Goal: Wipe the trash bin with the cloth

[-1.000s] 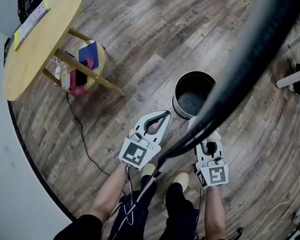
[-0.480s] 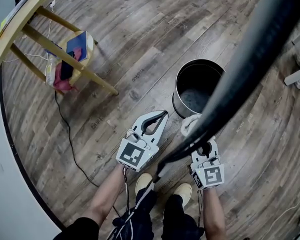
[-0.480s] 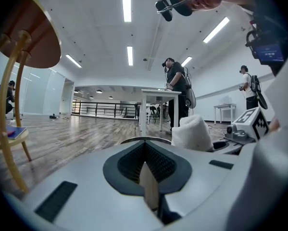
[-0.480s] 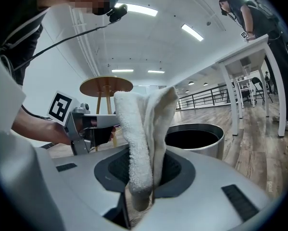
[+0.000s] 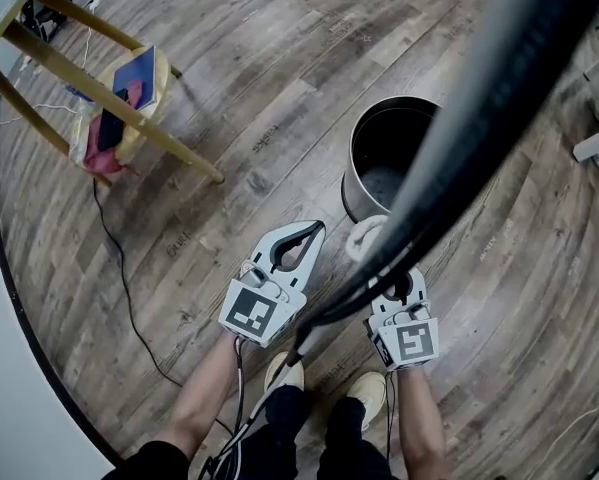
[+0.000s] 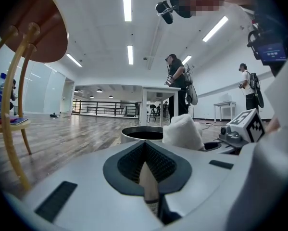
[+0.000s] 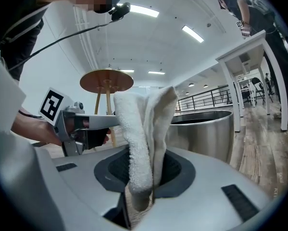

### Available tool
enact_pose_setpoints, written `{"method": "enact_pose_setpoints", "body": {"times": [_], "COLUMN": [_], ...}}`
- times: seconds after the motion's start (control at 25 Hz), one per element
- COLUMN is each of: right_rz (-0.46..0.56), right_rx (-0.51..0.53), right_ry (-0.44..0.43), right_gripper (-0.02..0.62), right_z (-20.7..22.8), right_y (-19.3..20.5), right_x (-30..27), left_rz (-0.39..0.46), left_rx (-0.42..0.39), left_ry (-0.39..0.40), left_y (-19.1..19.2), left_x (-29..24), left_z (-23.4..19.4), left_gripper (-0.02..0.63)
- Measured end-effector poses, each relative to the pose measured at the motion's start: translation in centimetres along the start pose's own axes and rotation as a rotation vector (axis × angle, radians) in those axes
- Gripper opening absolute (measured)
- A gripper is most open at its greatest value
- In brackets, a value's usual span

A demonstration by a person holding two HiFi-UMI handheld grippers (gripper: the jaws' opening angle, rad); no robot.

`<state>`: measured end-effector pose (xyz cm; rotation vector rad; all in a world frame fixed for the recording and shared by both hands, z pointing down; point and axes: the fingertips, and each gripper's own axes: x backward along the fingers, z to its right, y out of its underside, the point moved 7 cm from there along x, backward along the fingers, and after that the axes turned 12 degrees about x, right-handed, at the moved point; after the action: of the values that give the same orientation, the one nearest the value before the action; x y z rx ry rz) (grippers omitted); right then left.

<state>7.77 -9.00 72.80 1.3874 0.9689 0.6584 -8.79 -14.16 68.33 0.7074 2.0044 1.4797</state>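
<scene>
One trash bin [image 5: 352, 173], cloth [image 5: 362, 238] just outside

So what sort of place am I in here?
Probably a large open workspace or lab hall, not a home: long strip lights on a high ceiling, a wide wood-plank floor, and other people wearing gear standing by white tables.

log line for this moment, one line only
left hand-held gripper: shut, empty | right hand-held gripper: shut on white cloth | trash bin: upright, just beyond white cloth
</scene>
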Motion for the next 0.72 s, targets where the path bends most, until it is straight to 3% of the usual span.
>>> {"method": "enact_pose_setpoints", "body": {"times": [0.32, 0.72], "right_rz": [-0.030, -0.068], "right_rx": [0.009, -0.020], "right_ry": [0.045, 0.245], "right_gripper": [0.095, 0.095], "right_z": [1.5, 8.8], "right_y": [1.5, 3.4], "right_x": [-0.7, 3.5], "left_rz": [-0.002, 0.002], "left_rx": [0.002, -0.006], "left_ry": [-0.008, -0.018], "left_y": [0.4, 0.7], "left_x": [-0.4, -0.3], "left_z": [-0.6, -0.8], "left_gripper": [-0.005, -0.005]}}
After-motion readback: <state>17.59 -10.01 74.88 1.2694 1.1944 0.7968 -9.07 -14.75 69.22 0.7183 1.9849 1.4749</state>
